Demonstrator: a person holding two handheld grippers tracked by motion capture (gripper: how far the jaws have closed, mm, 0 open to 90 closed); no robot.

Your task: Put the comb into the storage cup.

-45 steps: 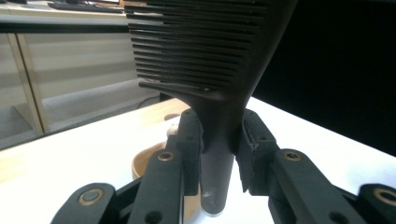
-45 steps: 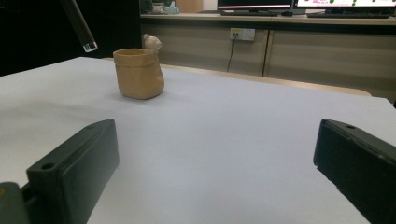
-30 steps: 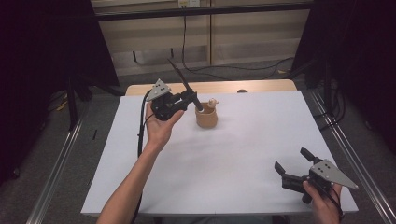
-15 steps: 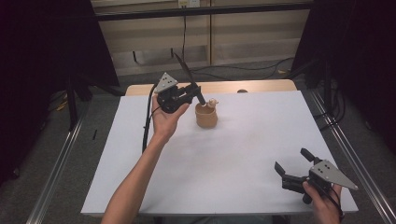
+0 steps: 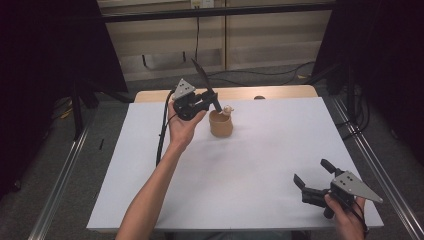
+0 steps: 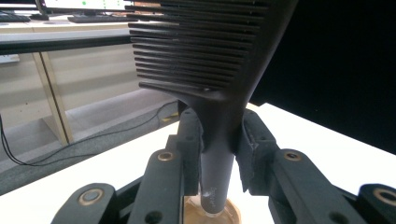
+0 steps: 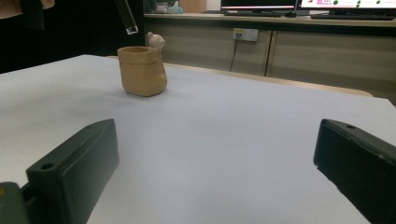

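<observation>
Black comb [image 5: 204, 83] stands tilted in the left tool [image 5: 202, 102], clamped by its handle directly above the tan pot [image 5: 220, 124] on the desk [image 5: 260, 150], long axis pointing down into it; the right tool [image 5: 312, 176] gapes wide, well apart.

left gripper [image 5: 209, 101] clamps black comb [image 5: 205, 82] (tilted) | above tan cup [image 5: 220, 124] | right gripper [image 5: 313, 175] jaws apart
</observation>
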